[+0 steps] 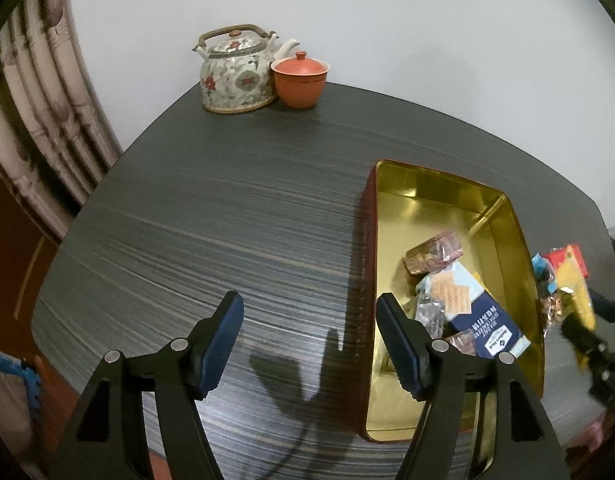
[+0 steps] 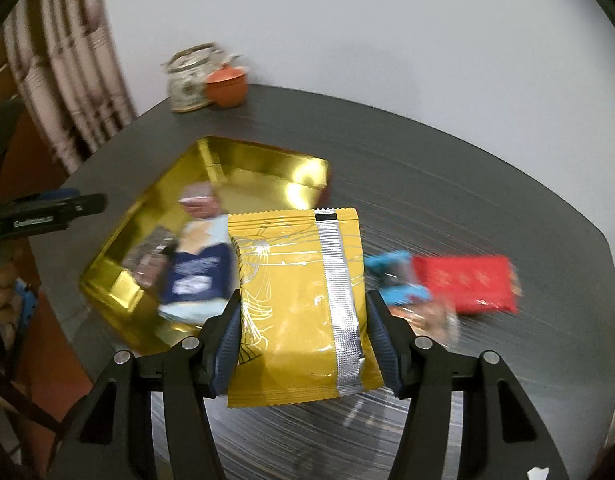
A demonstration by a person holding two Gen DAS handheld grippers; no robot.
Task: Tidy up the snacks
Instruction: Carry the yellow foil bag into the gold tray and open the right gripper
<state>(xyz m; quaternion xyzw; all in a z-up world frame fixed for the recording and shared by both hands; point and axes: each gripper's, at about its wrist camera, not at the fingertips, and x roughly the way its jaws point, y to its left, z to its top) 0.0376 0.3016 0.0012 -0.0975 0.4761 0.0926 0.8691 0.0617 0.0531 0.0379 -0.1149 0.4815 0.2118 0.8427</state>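
Note:
A gold-lined tin (image 1: pixel 435 188) with red outer walls sits open on the dark table; it also shows in the right wrist view (image 2: pixel 243 160). Inside lie a blue cracker pack (image 1: pixel 479 312) and several small wrapped snacks (image 1: pixel 433 254). My right gripper (image 2: pixel 303 328) is shut on a yellow snack packet (image 2: pixel 295 280) and holds it above the table, just right of the tin; the packet also shows in the left wrist view (image 1: pixel 575 292). My left gripper (image 1: pixel 309 326) is open and empty, its right finger over the tin's left wall.
A red packet (image 2: pixel 467 282) and a light-blue packet (image 2: pixel 395 276) lie on the table right of the tin. A patterned teapot (image 1: pixel 237 72) and an orange lidded cup (image 1: pixel 299 80) stand at the far corner. A curtain (image 1: pixel 39 92) hangs left.

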